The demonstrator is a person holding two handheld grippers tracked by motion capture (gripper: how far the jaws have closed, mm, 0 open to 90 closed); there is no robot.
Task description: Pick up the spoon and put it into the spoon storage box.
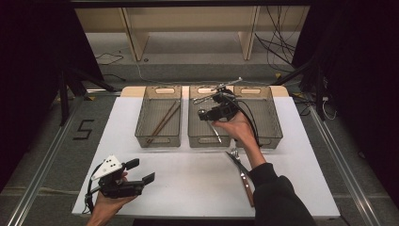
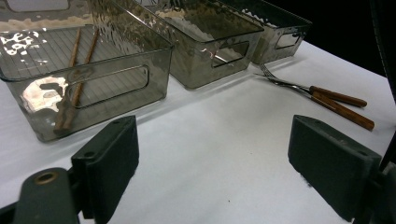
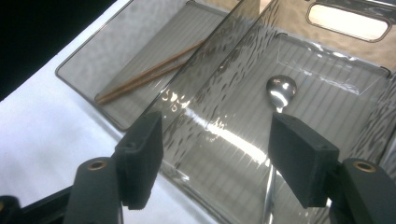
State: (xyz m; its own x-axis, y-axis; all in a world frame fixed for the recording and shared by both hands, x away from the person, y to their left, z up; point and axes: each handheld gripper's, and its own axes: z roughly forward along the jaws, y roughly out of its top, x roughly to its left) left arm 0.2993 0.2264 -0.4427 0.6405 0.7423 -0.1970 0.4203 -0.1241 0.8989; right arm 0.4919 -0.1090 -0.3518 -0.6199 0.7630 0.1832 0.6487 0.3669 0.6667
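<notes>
The spoon [image 3: 280, 91] lies in the middle bin [image 1: 197, 137], and the right gripper [image 1: 210, 113] hovers over it with jaws apart and empty, so this drop looks done. Next comes the fork and knife [image 1: 242, 172] at five o'clock of that bin; the left gripper [image 1: 136, 172] waits open and empty at the table's seven o'clock.

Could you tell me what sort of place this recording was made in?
Probably a lab recording bench: a white table ringed by dark curtains, loose cables on the floor, and three clear bins for sorting cutlery.
</notes>
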